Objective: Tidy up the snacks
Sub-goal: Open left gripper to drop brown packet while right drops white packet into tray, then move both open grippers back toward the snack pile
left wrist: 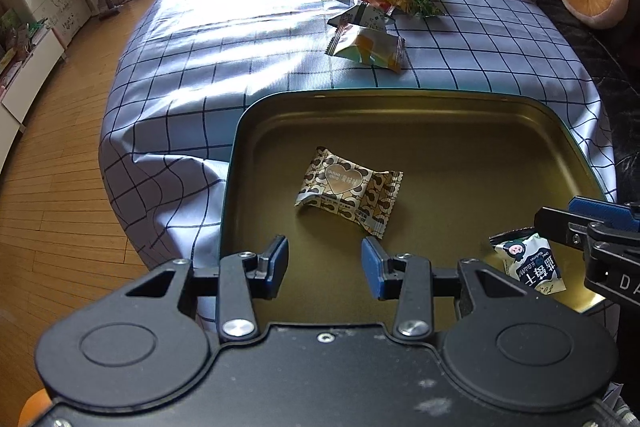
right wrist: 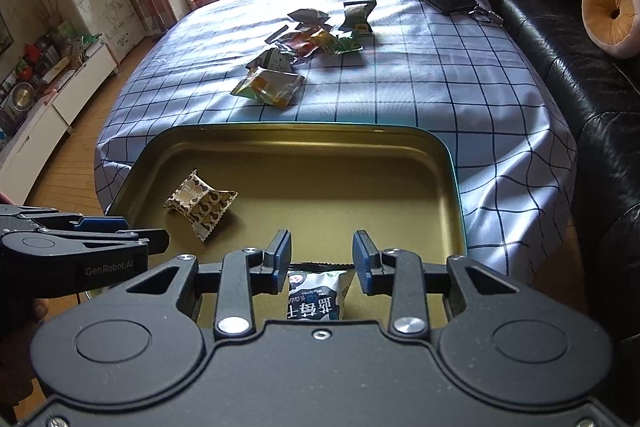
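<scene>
Both claws hang over the near end of the gold tin (left wrist: 460,103), the landmark here. The left claw (left wrist: 325,267) is spread with nothing between its pads. The right claw (right wrist: 322,261) is spread too; the white packet (right wrist: 316,293) lies in the tin below its gap, pads apart from it. A brown packet (left wrist: 346,187) rests mid-tin. The remaining snacks (right wrist: 304,47) sit piled on the tabletop (right wrist: 420,87) beyond the tin's far rim.

Risk: the claws sit close together, so reaching past the tin could knock them together or snag the rim, shoving the tin.
</scene>
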